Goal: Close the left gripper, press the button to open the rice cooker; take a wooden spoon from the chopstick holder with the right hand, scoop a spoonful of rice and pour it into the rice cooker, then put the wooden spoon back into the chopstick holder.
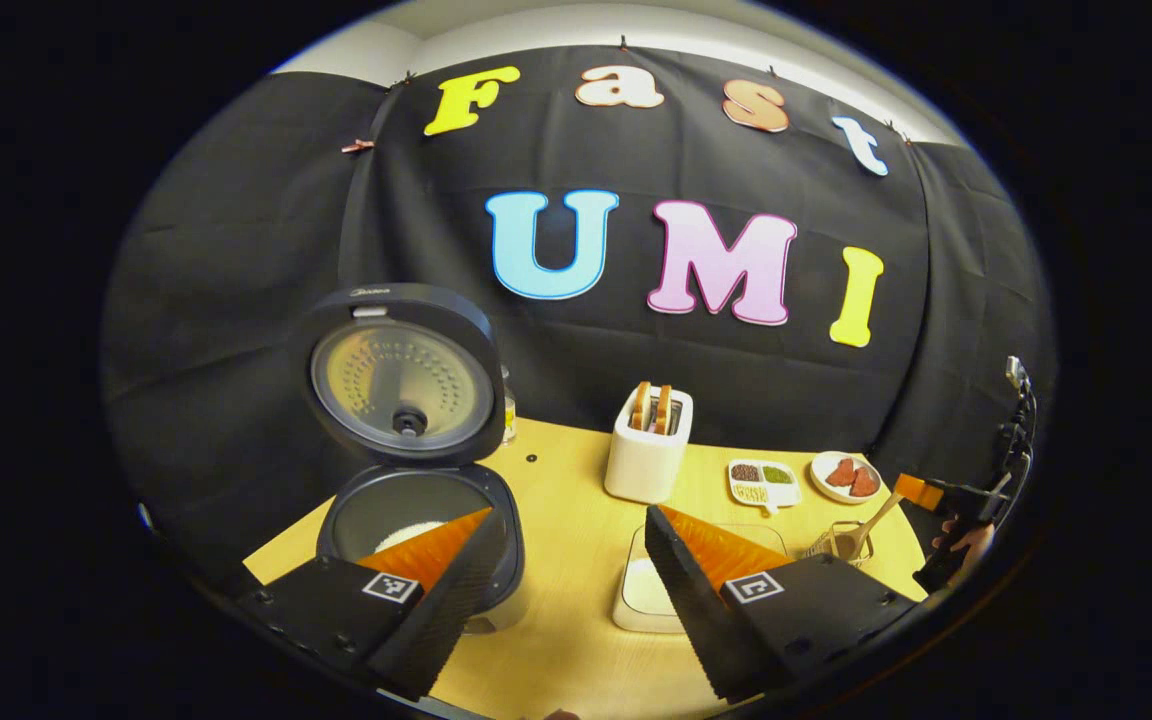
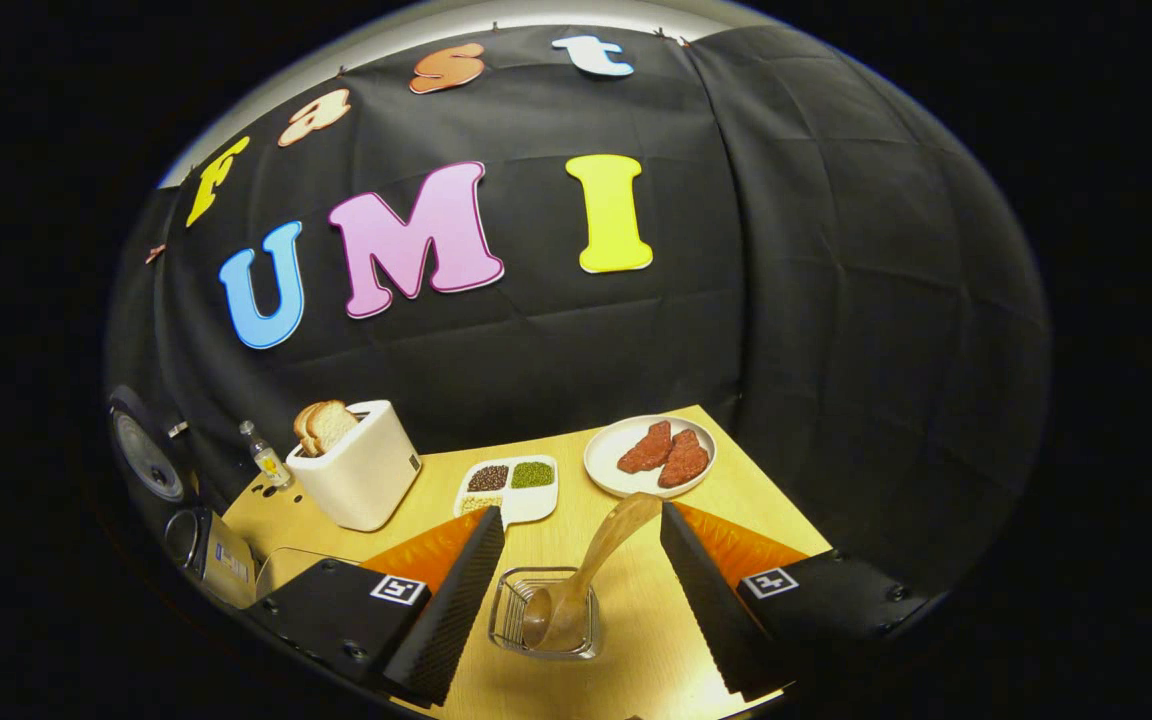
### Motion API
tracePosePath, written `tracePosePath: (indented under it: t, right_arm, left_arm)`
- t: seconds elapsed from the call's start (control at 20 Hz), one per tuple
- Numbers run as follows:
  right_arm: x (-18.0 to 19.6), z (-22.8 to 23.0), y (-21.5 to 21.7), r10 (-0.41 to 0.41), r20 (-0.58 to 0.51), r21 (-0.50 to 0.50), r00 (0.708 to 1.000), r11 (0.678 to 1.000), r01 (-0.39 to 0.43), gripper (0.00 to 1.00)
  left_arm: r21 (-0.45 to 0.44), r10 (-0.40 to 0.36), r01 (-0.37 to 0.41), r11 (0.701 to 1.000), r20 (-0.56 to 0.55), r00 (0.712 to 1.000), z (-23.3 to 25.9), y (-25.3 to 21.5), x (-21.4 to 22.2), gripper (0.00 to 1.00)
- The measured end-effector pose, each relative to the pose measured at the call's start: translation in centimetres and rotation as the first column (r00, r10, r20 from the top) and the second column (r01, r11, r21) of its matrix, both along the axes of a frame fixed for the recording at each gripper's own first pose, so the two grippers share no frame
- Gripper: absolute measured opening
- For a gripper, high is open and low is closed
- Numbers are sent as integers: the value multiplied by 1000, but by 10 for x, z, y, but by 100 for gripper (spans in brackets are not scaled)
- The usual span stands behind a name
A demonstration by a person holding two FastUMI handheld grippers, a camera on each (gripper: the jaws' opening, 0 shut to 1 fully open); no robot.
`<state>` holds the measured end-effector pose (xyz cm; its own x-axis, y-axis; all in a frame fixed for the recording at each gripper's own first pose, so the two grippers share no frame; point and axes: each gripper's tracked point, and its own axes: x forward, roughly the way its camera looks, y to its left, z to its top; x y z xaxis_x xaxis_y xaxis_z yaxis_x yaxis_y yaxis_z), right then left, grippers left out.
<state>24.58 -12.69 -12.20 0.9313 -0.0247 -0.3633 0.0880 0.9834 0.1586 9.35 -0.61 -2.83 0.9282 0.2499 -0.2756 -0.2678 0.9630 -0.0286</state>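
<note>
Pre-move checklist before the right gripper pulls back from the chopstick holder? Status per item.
1. Rice cooker lid up: ok, it stands open.
2. Rice in the pot: ok, white grains show at the bottom.
3. Wooden spoon back in the chopstick holder: ok, bowl end down, handle leaning out.
4. Right gripper released: ok, fingers stand open, spoon handle between them, no contact seen.
5. Left gripper clear of the cooker: cannot tell, it is open and one finger overlaps the rim in its view.
6. Rice tray intact: cannot tell, mostly hidden behind the fingers.

Both views look down across the table, sharing the toaster.
</note>
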Motion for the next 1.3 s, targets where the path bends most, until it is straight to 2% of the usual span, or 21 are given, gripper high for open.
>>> tracePosePath:
  t: [0.15, 0.35, 0.5, 0.55, 0.65, 0.7, 0.75, 0.8, 0.9, 1.1, 1.3]
  right_arm:
    - [13, -33, -9, -18, -81, 51, 997, 998, 22, 99]
    - [32, -62, -12, -17, -129, 132, 991, 991, 35, 98]
    - [45, -79, -9, -13, -162, 208, 987, 977, 47, 94]
    - [49, -81, -9, -15, -166, 233, 986, 971, 54, 65]
    - [56, -86, -5, -11, -177, 285, 984, 957, 62, 57]
    - [56, -85, -2, -10, -181, 317, 983, 946, 68, 57]
    - [58, -84, 0, -7, -180, 339, 984, 938, 69, 38]
    - [57, -83, 3, 1, -184, 358, 983, 931, 66, 25]
    - [52, -75, -1, -14, -185, 361, 983, 929, 81, 24]
    - [48, -47, 8, 14, -116, 334, 993, 942, 26, 19]
    - [32, 3, 16, 52, -1, 233, 999, 971, -50, 19]
  left_arm:
    - [-6, 46, -46, 999, -45, 998, -15, -10, -6, 95]
    - [-21, 89, -91, 996, -92, 992, -36, -27, -21, 95]
    - [-11, 112, -115, 993, -140, 984, -55, -37, -32, 95]
    - [-17, 113, -117, 993, -159, 981, -63, -42, -34, 96]
    - [-30, 101, -109, 994, -188, 977, -73, -56, -35, 96]
    - [-44, 92, -103, 994, -202, 975, -75, -63, -34, 96]
    - [-64, 78, -93, 994, -205, 976, -75, -71, -31, 96]
    - [-80, 61, -78, 994, -194, 979, -72, -80, -26, 96]
    - [-93, 38, -55, 994, -172, 984, -67, -92, -19, 96]
    - [-114, 3, -19, 993, -144, 990, -70, -99, -16, 95]
    - [-174, 0, -23, 985, -130, 992, -68, -82, -29, 96]
